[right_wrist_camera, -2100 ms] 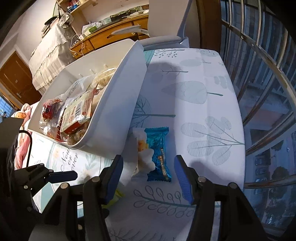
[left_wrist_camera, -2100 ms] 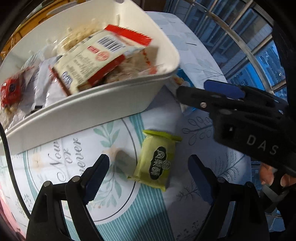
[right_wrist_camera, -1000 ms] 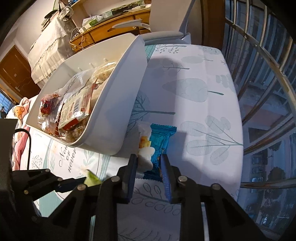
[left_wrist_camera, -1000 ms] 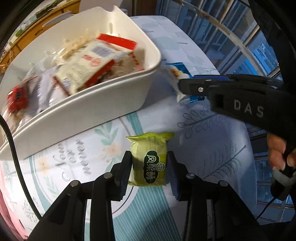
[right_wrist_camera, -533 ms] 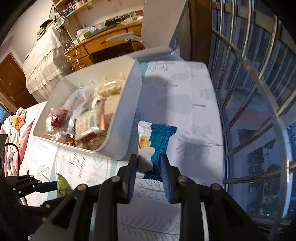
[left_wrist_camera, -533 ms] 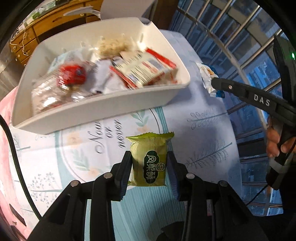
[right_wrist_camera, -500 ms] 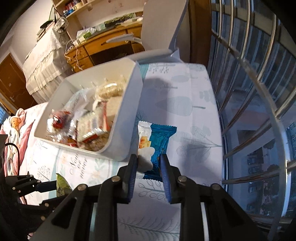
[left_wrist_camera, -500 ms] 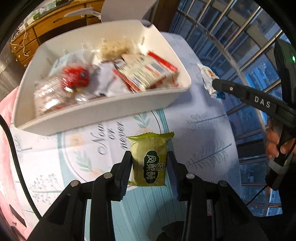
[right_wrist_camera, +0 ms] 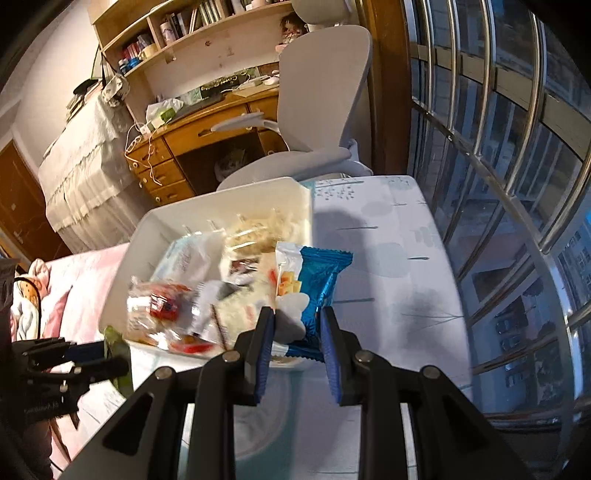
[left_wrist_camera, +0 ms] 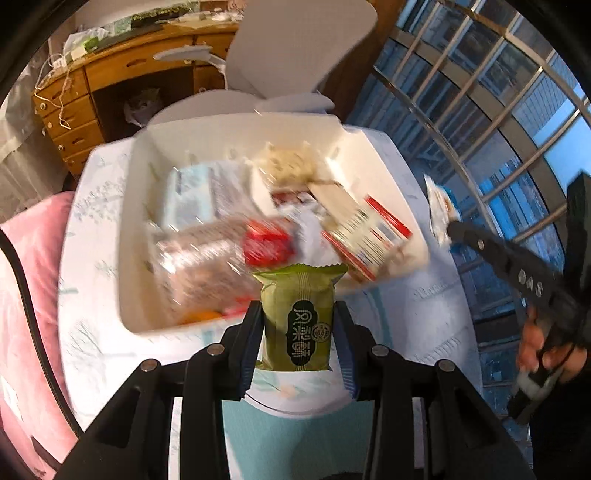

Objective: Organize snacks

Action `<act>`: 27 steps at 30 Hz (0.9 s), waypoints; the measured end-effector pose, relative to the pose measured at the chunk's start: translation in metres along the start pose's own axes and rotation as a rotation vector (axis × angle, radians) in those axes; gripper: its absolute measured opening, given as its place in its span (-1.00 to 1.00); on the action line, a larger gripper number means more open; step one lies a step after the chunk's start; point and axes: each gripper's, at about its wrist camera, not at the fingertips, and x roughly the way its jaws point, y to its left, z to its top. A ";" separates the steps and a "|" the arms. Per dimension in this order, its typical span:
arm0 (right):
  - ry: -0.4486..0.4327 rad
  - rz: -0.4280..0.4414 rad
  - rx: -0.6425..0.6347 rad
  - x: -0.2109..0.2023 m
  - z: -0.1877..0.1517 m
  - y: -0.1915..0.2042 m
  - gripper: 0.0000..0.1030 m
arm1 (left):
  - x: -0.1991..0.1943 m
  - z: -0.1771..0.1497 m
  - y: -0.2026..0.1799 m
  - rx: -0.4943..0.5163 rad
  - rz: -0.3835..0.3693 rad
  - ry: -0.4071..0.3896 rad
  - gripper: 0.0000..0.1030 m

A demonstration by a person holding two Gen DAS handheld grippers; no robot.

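Crowding white bin (left_wrist_camera: 129,258), chair (right_wrist_camera: 325,85) behind

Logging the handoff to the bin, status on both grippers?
Left gripper shut on green snack pack. Right gripper shut on blue snack pack. White bin ahead, already loaded. Nothing blocking.

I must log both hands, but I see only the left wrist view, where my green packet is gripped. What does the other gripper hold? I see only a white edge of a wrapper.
Observer: The right gripper is shut on a blue and white snack packet; the blue side faces the right wrist camera.
Operator: Is that packet over the white bin?
Observer: It hangs in front of the white bin's right wall; whether it is over the opening I cannot tell.
Operator: What is behind the bin?
Observer: Shelves with books above the wooden desk.
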 end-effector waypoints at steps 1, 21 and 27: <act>-0.002 -0.001 0.004 0.001 0.000 0.007 -0.50 | -0.002 0.004 0.007 0.002 0.003 -0.012 -0.30; 0.017 0.019 0.001 -0.001 -0.010 0.085 0.01 | -0.032 0.012 0.059 -0.068 0.117 -0.097 0.59; 0.046 0.021 -0.013 -0.022 -0.036 0.075 0.34 | -0.038 -0.036 0.044 -0.139 0.159 -0.053 0.63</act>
